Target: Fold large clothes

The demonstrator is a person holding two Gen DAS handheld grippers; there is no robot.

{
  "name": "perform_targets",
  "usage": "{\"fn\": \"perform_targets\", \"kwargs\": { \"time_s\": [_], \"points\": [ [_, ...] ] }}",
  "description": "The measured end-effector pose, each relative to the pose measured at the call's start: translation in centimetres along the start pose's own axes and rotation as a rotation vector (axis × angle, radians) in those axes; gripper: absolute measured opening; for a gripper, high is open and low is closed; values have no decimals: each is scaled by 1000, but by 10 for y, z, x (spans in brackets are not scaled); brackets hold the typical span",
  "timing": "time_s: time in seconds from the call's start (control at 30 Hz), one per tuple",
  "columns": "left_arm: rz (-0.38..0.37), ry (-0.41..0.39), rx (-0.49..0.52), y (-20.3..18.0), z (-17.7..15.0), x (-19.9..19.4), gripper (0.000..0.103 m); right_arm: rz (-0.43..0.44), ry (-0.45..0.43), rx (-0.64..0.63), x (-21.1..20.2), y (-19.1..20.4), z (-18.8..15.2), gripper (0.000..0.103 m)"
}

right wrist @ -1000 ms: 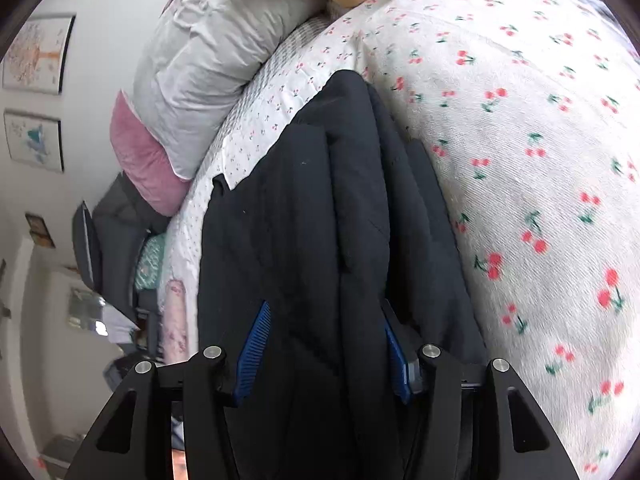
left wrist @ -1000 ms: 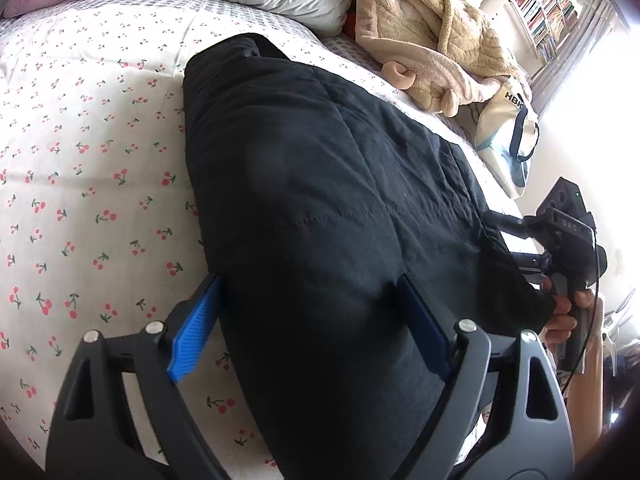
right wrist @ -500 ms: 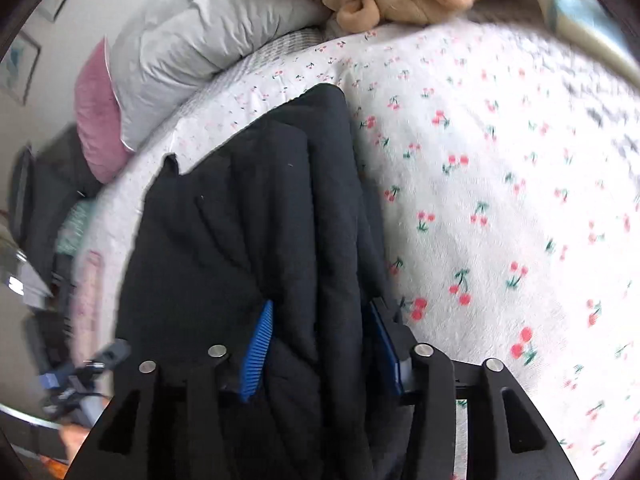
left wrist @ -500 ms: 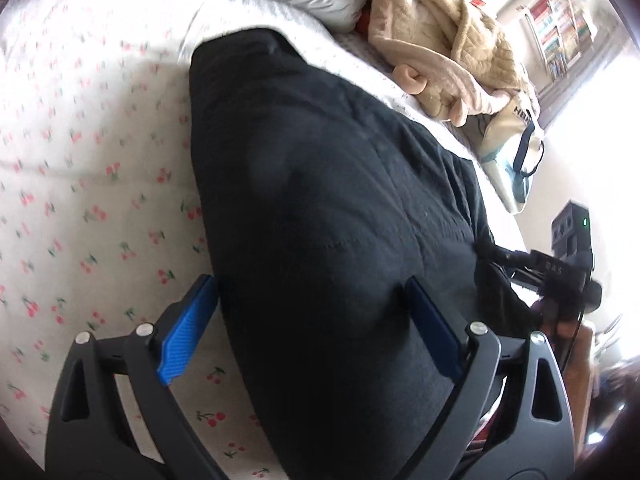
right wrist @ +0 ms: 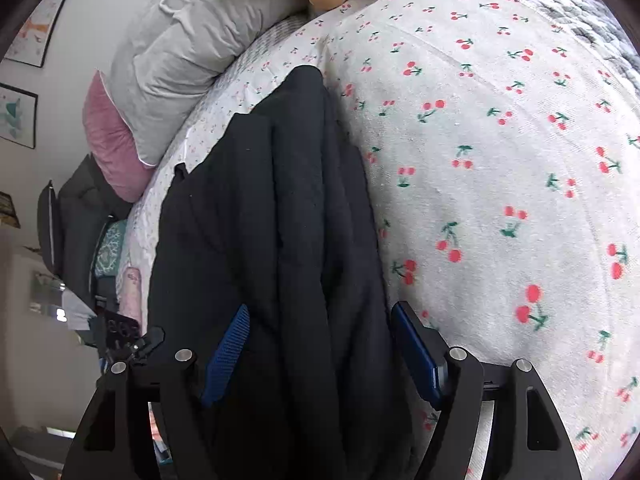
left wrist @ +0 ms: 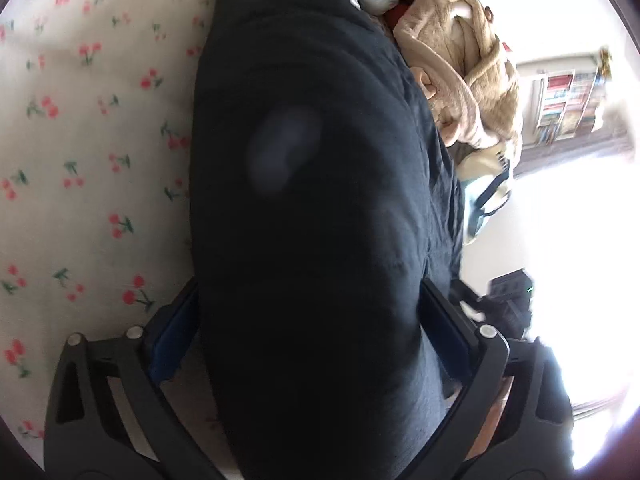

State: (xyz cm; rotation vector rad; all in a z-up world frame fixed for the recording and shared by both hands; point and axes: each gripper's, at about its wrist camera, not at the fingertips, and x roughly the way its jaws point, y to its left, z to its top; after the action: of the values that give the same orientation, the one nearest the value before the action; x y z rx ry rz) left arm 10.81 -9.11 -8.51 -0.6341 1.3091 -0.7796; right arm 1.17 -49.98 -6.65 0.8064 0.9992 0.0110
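Cherry-print bedding point(right wrist: 500, 152) is stretching under a black padded garment point(left wrist: 320, 200) lying lengthwise toward the grey pillow point(right wrist: 192, 40). Both grippers are standing wide around its near end: the left gripper point(left wrist: 308, 320) is straddling the bulk, the right gripper point(right wrist: 320, 344) is straddling bunched folds, neither visibly pinching. It is looking soft, thick and floppy, probably fairly heavy, so gripping through stacked layers at the hem corners seems wisest.

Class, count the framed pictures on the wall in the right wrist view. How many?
2. One framed picture hangs at the upper left edge; a second picture hangs just below it. Others may be outside the view.
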Motion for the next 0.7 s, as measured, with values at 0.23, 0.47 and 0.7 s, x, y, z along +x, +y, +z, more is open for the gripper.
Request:
{"fn": "perform_targets", "kwargs": {
  "time_s": [0.23, 0.47, 0.7],
  "points": [
    [-10, -96, 105, -46, 7, -45, 65, 237, -43, 11, -24, 36, -1, 26],
    [241, 21, 268, -38, 5, -61, 85, 28, 22, -11, -18, 48, -21, 51],
    [261, -7, 195, -9, -3, -57, 97, 76, 0, 85, -15, 33, -23, 85]
  ]
}}
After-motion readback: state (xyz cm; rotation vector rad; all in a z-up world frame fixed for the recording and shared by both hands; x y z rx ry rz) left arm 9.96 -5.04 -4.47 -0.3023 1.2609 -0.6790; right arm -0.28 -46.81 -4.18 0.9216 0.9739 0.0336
